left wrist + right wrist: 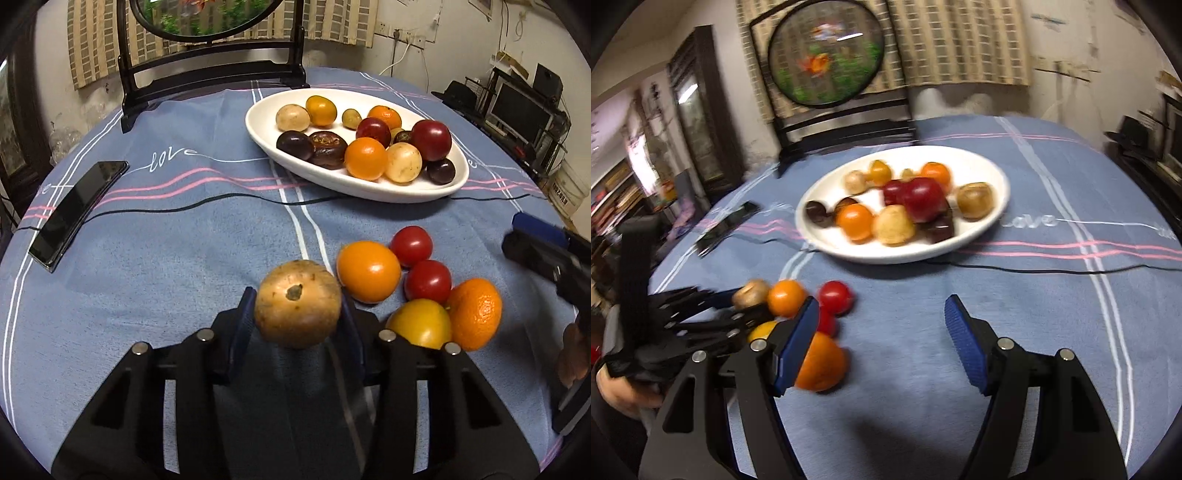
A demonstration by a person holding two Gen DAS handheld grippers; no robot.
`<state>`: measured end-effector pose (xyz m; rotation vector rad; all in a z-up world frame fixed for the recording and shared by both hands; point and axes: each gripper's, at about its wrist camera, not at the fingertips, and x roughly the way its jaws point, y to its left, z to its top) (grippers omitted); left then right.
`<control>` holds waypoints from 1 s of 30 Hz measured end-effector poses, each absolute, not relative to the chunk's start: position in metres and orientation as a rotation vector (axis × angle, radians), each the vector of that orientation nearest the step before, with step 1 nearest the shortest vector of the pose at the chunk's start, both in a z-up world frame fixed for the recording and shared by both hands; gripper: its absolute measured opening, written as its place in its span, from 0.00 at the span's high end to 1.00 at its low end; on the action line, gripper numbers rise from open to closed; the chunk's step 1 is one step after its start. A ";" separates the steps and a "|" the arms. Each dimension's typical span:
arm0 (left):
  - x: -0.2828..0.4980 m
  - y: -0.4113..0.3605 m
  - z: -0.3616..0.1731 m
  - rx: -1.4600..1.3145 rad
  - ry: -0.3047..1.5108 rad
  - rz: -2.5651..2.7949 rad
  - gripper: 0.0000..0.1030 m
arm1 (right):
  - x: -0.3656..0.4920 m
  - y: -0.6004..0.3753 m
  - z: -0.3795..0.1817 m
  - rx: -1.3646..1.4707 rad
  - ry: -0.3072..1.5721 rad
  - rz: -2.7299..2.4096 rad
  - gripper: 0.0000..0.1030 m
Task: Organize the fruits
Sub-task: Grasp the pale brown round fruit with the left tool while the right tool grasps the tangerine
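- Clamped between the blue pads of the left gripper (pixel 297 306) was a brown round fruit (pixel 297 303), held on its two sides with its stem scar turned up; whether it was off the cloth yet could not be told.
- Just right of that brown fruit lay a tight cluster: an orange fruit (pixel 368 271), two red tomatoes (pixel 411 246), a yellow fruit (pixel 421 323) and a mandarin (pixel 474 314). If the grasped fruit were swung rightward on lifting, the orange fruit could be nudged and set rolling across the blue tablecloth (pixel 166 277).
- Since the held skin was smooth and rounded, a slip from the pads was judged possible if the wrist were tilted.
- Beyond the brown fruit stood the white oval dish (pixel 266 142), already crowded; a drop from height could knock fruit over its low rim.
- Further right of the cluster, the right gripper (pixel 882 317) was held open and empty; a collision was judged possible if both were brought in together.
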<state>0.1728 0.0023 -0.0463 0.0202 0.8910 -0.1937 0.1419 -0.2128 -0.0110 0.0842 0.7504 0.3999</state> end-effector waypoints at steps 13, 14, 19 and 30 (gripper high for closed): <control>0.172 0.001 -0.048 0.034 0.895 -0.193 0.55 | 0.127 -0.175 -0.024 -0.132 0.850 0.533 0.31; 0.172 0.001 -0.048 0.034 0.895 -0.193 0.55 | 0.128 -0.175 -0.025 -0.133 0.855 0.527 0.31; 0.172 0.001 -0.048 0.034 0.895 -0.193 0.55 | 0.127 -0.174 -0.029 -0.150 0.869 0.510 0.31; 0.171 -0.001 -0.048 0.047 0.894 -0.189 0.56 | 0.131 -0.142 -0.039 -0.286 0.893 0.494 0.57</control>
